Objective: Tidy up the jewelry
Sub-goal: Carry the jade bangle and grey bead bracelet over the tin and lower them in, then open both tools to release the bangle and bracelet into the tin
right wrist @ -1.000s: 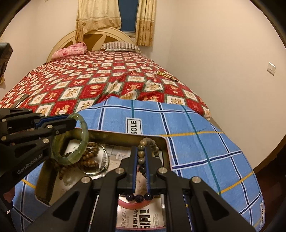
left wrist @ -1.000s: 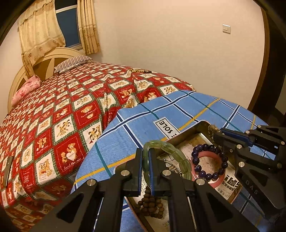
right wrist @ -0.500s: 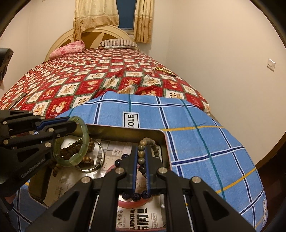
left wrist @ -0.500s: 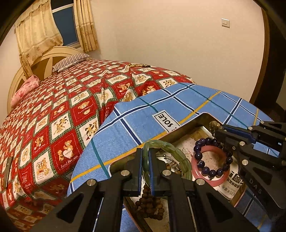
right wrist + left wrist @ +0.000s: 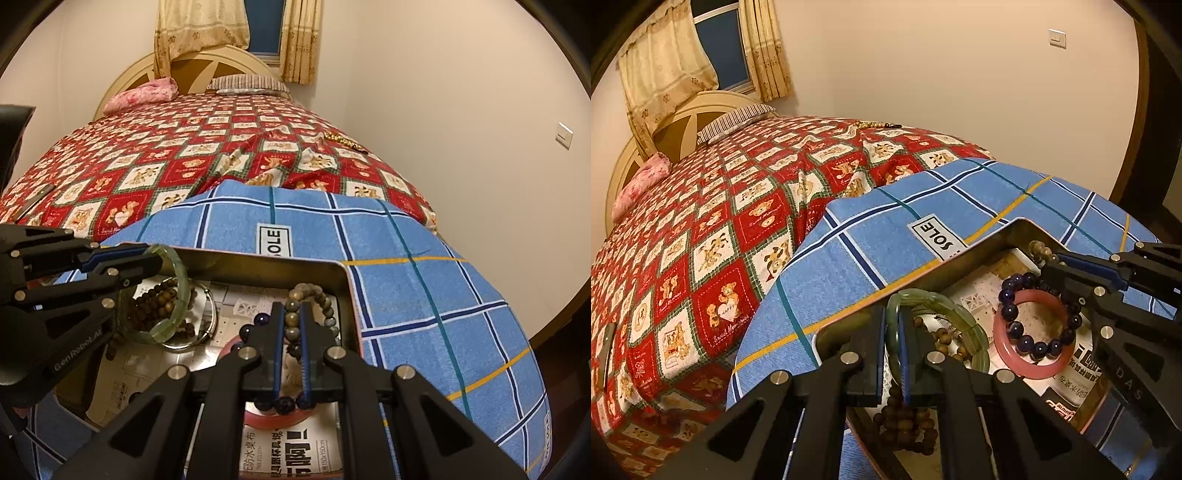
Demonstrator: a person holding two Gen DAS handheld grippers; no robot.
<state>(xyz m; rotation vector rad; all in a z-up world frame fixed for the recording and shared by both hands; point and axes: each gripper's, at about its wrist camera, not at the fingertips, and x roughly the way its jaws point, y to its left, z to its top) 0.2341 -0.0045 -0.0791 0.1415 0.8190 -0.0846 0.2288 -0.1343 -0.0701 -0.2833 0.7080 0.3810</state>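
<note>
Over a metal tray (image 5: pixel 343 280) set on a blue plaid towel (image 5: pixel 424 295), 2 hand-held grippers each pinch 1 bracelet, likely lifting them for sorting. The left gripper (image 5: pixel 894 332) is clamped on a green jade bangle (image 5: pixel 945 306). The right gripper (image 5: pixel 291 332) is clamped on a grey-brown bead bracelet (image 5: pixel 314 291). In the tray lie 1 pink bangle (image 5: pixel 1030 369), 1 dark purple bead bracelet (image 5: pixel 1015 328), and brown wooden beads (image 5: pixel 905 424).

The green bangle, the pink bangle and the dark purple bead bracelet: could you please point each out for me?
green bangle (image 5: pixel 964 325), left wrist view, its outer rim.
pink bangle (image 5: pixel 1030 371), left wrist view, its near edge.
dark purple bead bracelet (image 5: pixel 1009 312), left wrist view, one left-side bead.
</note>
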